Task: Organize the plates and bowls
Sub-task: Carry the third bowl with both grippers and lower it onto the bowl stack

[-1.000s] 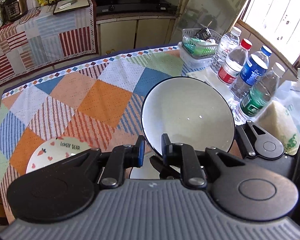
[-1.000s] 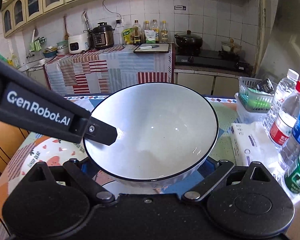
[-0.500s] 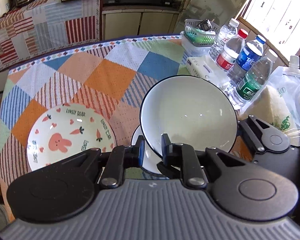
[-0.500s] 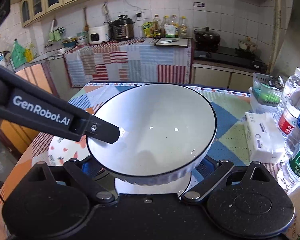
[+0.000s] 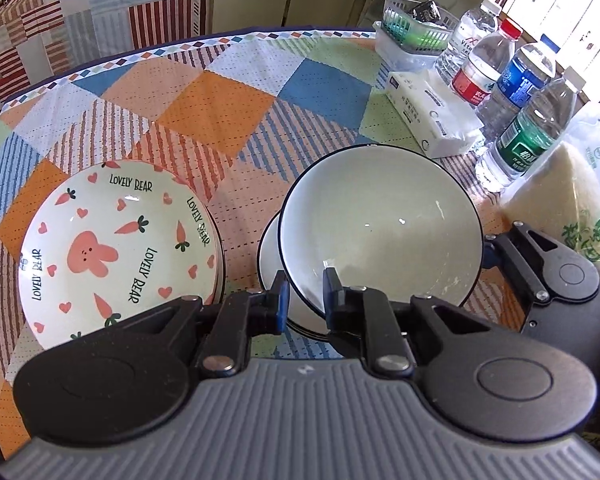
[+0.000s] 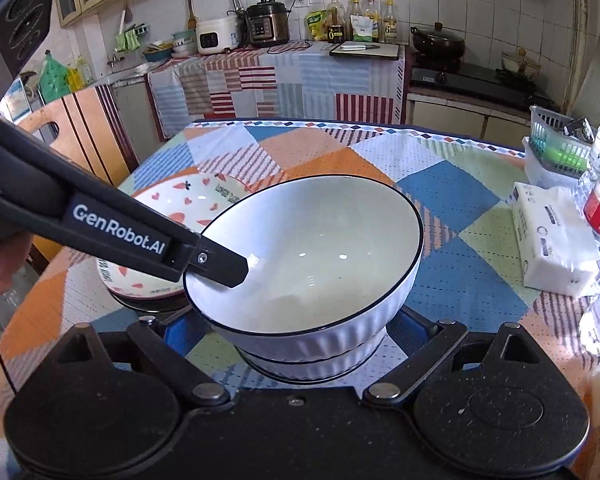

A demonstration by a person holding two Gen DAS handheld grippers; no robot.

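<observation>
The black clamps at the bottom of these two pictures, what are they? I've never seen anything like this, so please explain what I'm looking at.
They are two-finger grippers that a person holds, one in each hand. Each carries a wide-angle camera that looks along its fingers. So one picture is taken from the left gripper and the other from the right gripper.

Both look at a table covered with a patchwork cloth. On it are a rabbit-and-carrot plate, a tissue pack, water bottles and a lower white bowl.

The left gripper pinches the rim of an upper white bowl, tilted right above the lower one, as if to nest them. The right gripper's jaws stand wide on either side of that bowl. Whether they press on it I cannot tell.
</observation>
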